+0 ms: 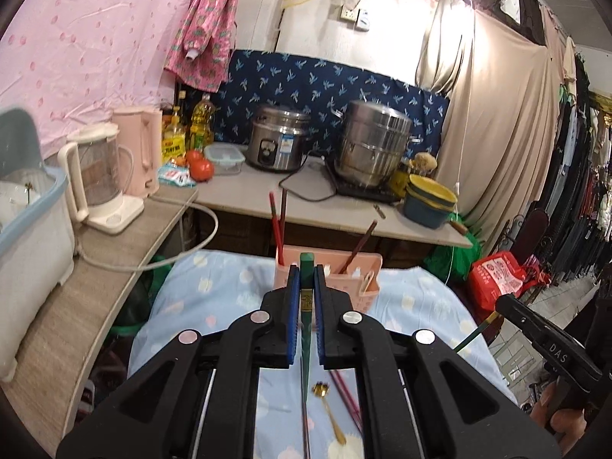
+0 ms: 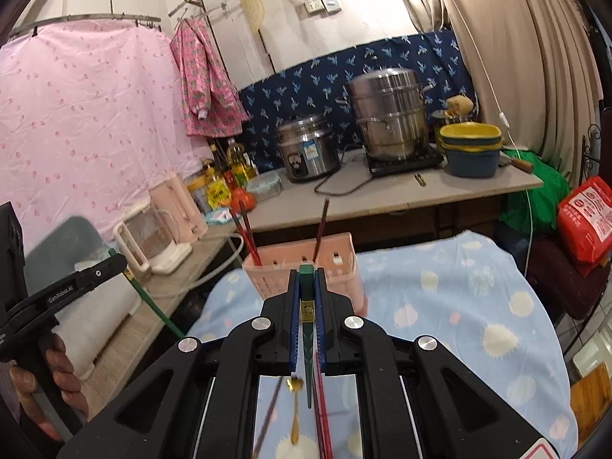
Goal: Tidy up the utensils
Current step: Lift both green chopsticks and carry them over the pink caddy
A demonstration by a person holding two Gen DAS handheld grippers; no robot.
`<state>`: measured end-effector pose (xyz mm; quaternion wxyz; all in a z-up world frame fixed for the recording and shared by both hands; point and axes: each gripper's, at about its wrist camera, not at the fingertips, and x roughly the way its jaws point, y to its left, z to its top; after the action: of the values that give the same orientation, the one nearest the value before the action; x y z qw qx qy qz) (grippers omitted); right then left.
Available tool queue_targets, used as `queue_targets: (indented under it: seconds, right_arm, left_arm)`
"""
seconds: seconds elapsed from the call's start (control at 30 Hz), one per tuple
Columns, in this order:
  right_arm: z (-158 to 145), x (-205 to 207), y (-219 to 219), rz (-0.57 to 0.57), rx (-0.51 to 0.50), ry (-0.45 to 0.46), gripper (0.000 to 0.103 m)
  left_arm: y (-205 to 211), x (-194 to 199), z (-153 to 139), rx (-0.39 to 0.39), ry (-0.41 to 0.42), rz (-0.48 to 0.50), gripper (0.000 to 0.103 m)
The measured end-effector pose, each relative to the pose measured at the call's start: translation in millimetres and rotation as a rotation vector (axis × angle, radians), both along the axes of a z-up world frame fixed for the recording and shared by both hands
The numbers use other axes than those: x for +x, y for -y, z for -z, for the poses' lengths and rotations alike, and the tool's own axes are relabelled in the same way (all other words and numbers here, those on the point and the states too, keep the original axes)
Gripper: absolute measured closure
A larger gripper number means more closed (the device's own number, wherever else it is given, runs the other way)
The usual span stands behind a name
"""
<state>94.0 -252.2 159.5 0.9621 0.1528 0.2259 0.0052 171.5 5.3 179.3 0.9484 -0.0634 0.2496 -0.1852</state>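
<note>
My left gripper (image 1: 306,272) is shut on a green chopstick (image 1: 306,329) that runs back under the fingers, its top end just in front of the pink utensil basket (image 1: 359,290). My right gripper (image 2: 306,276) is shut on a second green chopstick (image 2: 308,348), also held close before the pink basket (image 2: 340,264). Red and brown chopsticks (image 1: 276,222) stand in the basket. On the blue cloth below lie a gold spoon (image 1: 329,409) and red chopsticks (image 1: 346,394); both also show in the right wrist view, the spoon (image 2: 294,413) beside the red chopsticks (image 2: 323,420).
The blue patterned cloth (image 2: 459,306) covers the work surface. Behind it a counter (image 1: 306,206) carries a rice cooker (image 1: 277,141), a steel steamer pot (image 1: 376,145) and stacked basins (image 1: 430,202). A wooden shelf on the left holds a blender jug (image 1: 101,179) and a dish rack (image 1: 30,206).
</note>
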Motion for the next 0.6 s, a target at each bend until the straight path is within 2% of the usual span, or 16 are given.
queue_targets:
  seconds: [0.33,0.47,0.6]
  right_arm:
    - [-64.5,86.0,12.6,0.021,0.05,0.145,0.096]
    - [-68.5,122.1,16.0,0.034,0.069,0.162,0.096]
    - [-57.6,151.8,15.8,0.036,0.082,0.155,0.096]
  left_arm:
    - [26.6,61.9,-69.0,-0.02,0.159,-0.022,0.096]
    - [32.4,87.9,-77.2,-0.016,0.191,-0.037,0.096]
    - [36.2,116.6,-69.0,-0.021,0.189,-0.051,0.096]
